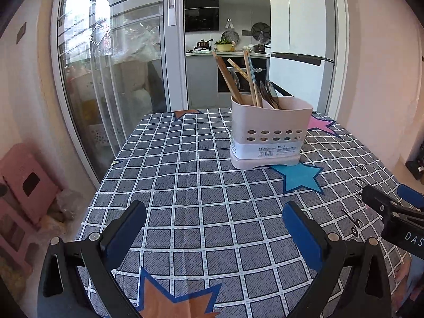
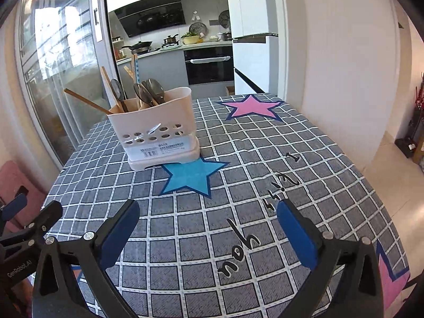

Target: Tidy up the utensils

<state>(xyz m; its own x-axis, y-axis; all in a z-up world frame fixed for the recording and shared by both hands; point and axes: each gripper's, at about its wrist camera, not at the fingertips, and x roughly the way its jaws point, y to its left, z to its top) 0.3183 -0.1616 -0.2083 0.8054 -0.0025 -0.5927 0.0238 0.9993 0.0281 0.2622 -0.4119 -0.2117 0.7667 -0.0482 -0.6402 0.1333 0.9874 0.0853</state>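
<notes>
Both tools hang empty over the checked worktop [image 1: 201, 185], jaws spread wide: the left tool [image 1: 214, 228] and the right tool [image 2: 208, 225] each frame only bare cloth. The white holder [image 1: 267, 137] stands upright at about one o'clock from the left tool and eleven o'clock from the right, its base touching a blue star [image 2: 190, 176]. Chopsticks [image 1: 228, 76] and spoons [image 2: 152, 91] lean in it, seemingly mixed across compartments. No utensil lies loose, so the step looks like either a start or an end; any next move would call for reaching into the holder.
</notes>
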